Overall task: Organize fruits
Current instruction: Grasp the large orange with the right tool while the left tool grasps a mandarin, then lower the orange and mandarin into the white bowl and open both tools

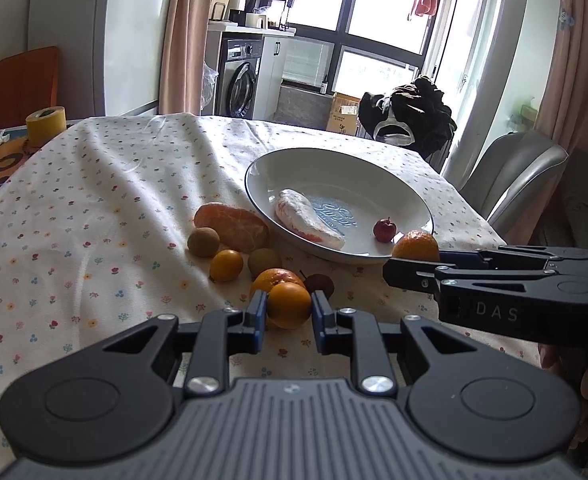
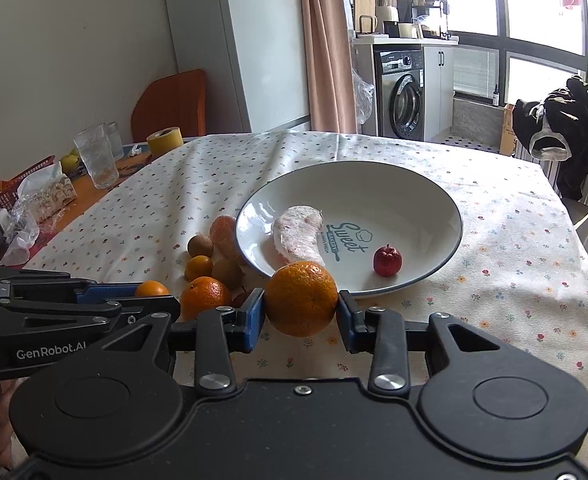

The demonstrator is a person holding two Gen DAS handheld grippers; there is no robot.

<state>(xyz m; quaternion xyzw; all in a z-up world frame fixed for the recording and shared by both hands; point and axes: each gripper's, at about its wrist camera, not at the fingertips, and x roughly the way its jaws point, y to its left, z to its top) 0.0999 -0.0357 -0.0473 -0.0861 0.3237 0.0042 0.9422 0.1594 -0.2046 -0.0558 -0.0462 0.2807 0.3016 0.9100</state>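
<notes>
We hold a big orange (image 2: 301, 298) tight between the two blue pads of our right gripper (image 2: 299, 312). It hangs just in front of the near rim of the white bowl (image 2: 433, 196). Our left gripper (image 1: 288, 310) pinches a small round orange fruit (image 1: 289, 305), low over the spotty tablecloth (image 1: 114, 184). Behind it sit more fruits in a bunch: another orange (image 1: 276, 278), two brown kiwis (image 1: 203, 241), a little yellow one (image 1: 226, 265) and a peeled orange (image 1: 232, 226) touching the bowl's side. Inside the bowl lie a pale pomelo slice (image 2: 297, 238) and a tiny red fruit (image 2: 387, 261), well apart. Far left stand a glass (image 2: 96, 156) and a yellow tape roll (image 2: 164, 140).
</notes>
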